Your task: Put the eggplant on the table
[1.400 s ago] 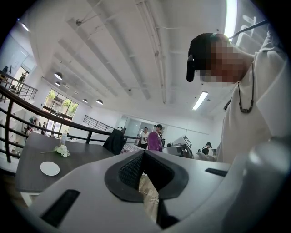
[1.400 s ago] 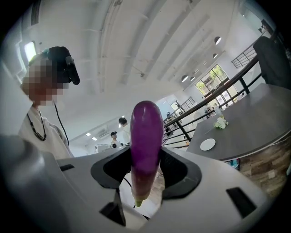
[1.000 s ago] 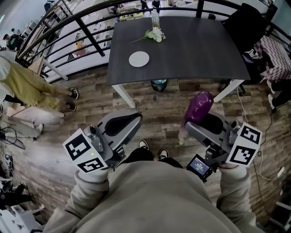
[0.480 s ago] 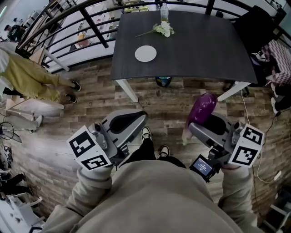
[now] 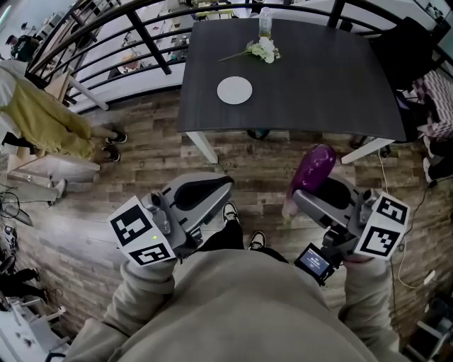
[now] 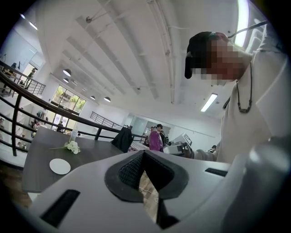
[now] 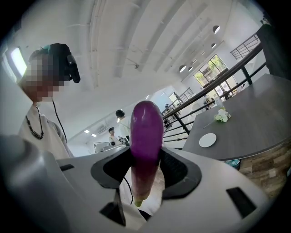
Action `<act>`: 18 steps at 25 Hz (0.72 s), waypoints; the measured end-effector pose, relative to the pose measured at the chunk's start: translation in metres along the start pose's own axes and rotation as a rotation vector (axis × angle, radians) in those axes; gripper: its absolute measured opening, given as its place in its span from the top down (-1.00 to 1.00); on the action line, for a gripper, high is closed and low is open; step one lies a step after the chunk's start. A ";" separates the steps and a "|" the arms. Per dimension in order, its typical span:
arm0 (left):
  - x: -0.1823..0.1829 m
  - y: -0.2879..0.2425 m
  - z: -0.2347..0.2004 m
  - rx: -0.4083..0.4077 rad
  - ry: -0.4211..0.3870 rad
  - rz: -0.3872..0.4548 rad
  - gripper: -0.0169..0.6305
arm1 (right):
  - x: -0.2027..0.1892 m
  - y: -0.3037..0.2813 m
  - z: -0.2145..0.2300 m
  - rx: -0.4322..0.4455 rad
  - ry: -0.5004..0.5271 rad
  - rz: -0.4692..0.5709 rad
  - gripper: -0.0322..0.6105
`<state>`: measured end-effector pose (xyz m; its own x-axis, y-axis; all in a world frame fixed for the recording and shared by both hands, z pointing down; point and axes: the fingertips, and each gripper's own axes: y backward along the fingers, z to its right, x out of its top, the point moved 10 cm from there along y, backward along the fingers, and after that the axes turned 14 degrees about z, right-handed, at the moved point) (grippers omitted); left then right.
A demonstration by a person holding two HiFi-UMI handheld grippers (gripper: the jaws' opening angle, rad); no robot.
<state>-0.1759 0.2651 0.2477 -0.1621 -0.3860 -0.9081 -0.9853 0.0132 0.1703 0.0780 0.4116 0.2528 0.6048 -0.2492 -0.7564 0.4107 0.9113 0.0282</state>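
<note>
A purple eggplant (image 5: 312,168) stands between the jaws of my right gripper (image 5: 311,192), which is shut on it, stem end down. In the right gripper view the eggplant (image 7: 146,136) fills the gap between the pads of that gripper (image 7: 146,169). My left gripper (image 5: 205,189) is held level beside it, with the jaws together and nothing in them; in the left gripper view (image 6: 144,157) only a thin slit shows between the pads. The dark table (image 5: 318,78) lies ahead of both grippers, over the wooden floor.
On the table are a white plate (image 5: 234,90), a sprig of white flowers (image 5: 263,49) and a bottle (image 5: 265,21). A black railing (image 5: 141,42) runs behind. A dark chair (image 5: 407,49) stands at the right, a person in yellow trousers (image 5: 42,124) at the left.
Both grippers have moved a little towards the table with me, and the table has shifted right in the head view. The eggplant stays gripped in the right gripper.
</note>
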 end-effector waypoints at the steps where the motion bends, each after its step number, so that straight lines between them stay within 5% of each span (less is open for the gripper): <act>1: 0.003 0.000 -0.007 -0.004 0.001 0.001 0.93 | 0.002 -0.007 0.002 -0.003 0.001 -0.001 0.24; 18: 0.061 0.005 -0.156 -0.002 -0.003 0.057 0.93 | 0.052 -0.144 0.037 -0.049 0.064 -0.031 0.24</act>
<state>-0.1818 0.0981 0.2528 -0.2184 -0.3817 -0.8981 -0.9743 0.0333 0.2227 0.0753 0.2557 0.2337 0.5466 -0.2574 -0.7969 0.3938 0.9188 -0.0267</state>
